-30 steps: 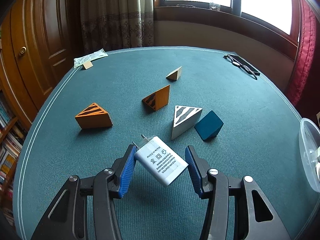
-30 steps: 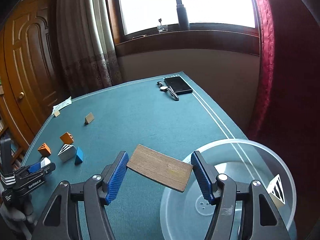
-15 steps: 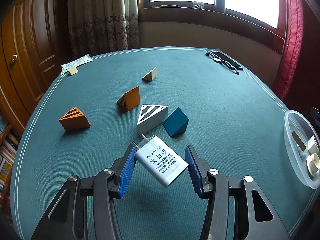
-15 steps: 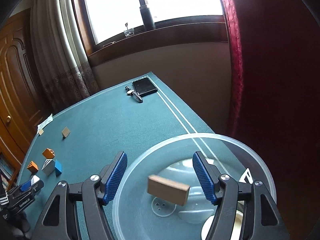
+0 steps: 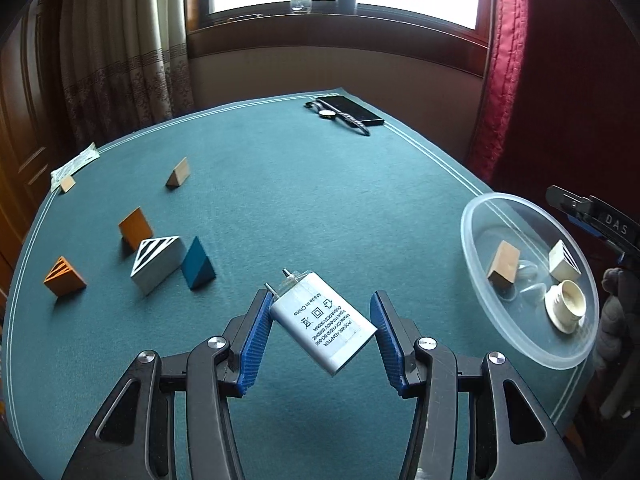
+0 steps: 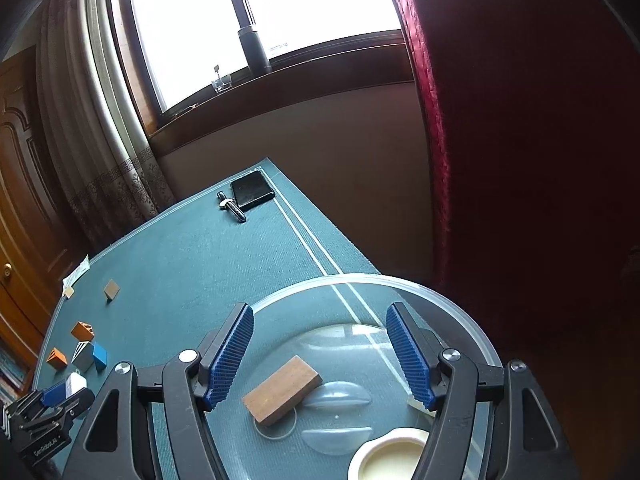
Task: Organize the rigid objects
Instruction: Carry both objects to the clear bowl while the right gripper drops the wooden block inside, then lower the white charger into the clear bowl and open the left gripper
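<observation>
The left claw (image 5: 322,330) is clamped on a white power adapter (image 5: 322,322), holding it tilted above the green table (image 5: 280,200), prongs pointing away. The right claw (image 6: 320,354) hangs over the clear plastic bowl (image 6: 460,304) with its jaws parted and nothing between the pads. A wooden block (image 6: 282,390) lies inside the bowl beneath it, beside a cream ring (image 6: 394,456).

Six wedge blocks (image 5: 155,265), one adapter (image 5: 322,321), one bowl (image 5: 472,216), perhaps one cap (image 5: 566,305)
</observation>
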